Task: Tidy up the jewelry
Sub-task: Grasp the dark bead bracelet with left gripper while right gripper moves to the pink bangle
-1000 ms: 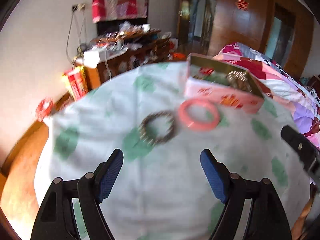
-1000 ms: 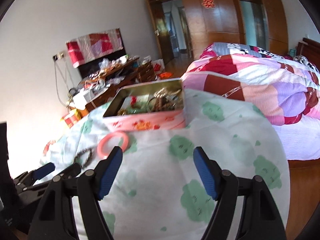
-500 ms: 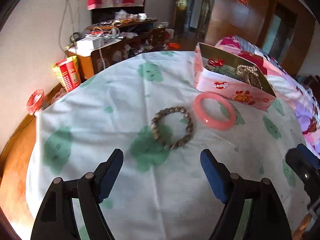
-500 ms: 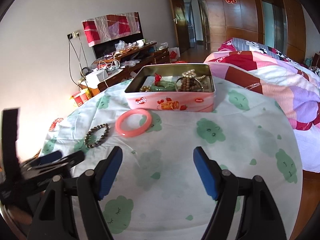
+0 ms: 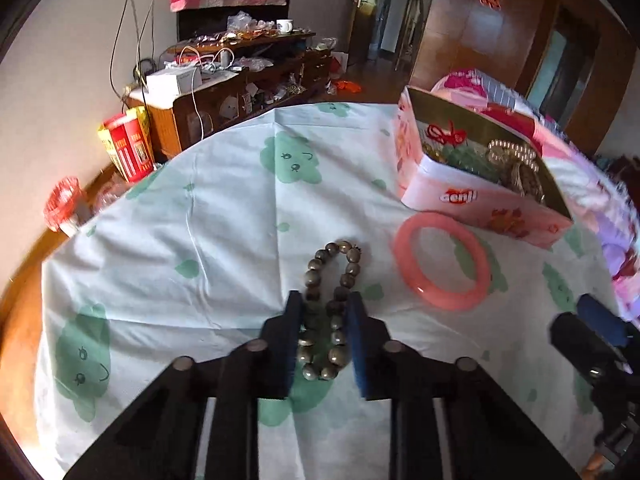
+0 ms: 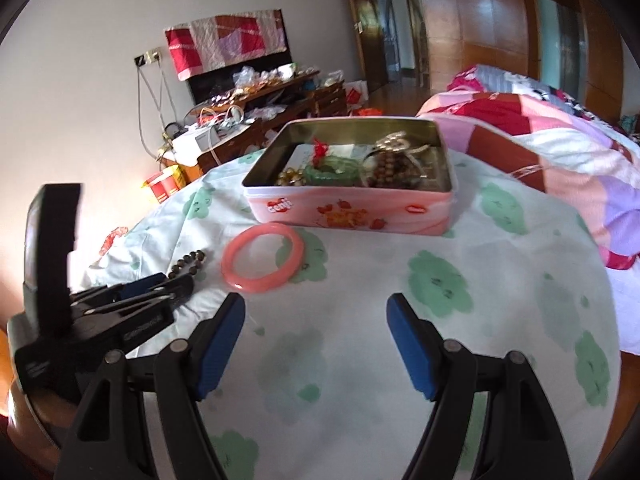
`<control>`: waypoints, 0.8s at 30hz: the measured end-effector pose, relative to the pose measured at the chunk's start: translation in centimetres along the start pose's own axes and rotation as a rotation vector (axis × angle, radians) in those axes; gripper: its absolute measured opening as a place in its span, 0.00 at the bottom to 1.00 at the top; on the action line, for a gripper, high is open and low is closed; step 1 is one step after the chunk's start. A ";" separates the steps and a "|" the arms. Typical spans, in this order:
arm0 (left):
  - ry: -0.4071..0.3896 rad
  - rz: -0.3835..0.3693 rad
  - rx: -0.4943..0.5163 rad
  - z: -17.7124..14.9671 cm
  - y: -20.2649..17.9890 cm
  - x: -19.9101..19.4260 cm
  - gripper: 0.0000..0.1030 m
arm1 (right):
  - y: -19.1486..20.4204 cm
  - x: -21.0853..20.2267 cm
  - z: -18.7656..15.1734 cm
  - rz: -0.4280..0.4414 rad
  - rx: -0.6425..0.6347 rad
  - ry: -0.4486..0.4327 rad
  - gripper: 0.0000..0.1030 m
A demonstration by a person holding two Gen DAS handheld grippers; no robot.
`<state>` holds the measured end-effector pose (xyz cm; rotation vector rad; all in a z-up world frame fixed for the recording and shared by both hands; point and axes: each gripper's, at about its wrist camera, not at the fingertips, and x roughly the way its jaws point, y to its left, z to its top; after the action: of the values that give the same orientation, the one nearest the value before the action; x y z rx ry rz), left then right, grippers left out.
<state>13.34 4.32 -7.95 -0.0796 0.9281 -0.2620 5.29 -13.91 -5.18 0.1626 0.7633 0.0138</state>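
Your left gripper point(image 5: 324, 312) has its fingers point(image 5: 290, 320) squeezed in on the beaded bracelet point(image 5: 330, 300), which lies on the cloth-covered worktop point(image 5: 224, 240), pinched into a narrow loop. Just to its right lies the pink bangle point(image 5: 440, 260), and beyond that, near the bangle, stands the open pink tin point(image 6: 352, 200) with more jewelry inside. Your right gripper point(image 6: 316, 340) hangs over bare cloth, its fingers spread wide and holding nothing
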 end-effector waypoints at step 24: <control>-0.177 0.018 -0.169 -0.5 2.7 -3.5 0.08 | 5.1 8.8 1.9 -0.052 -0.203 0.154 0.78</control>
<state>11.41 7.87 -6.02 -0.2465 0.7729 -0.1564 13.18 -8.48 -9.14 -0.0522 0.9148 0.0549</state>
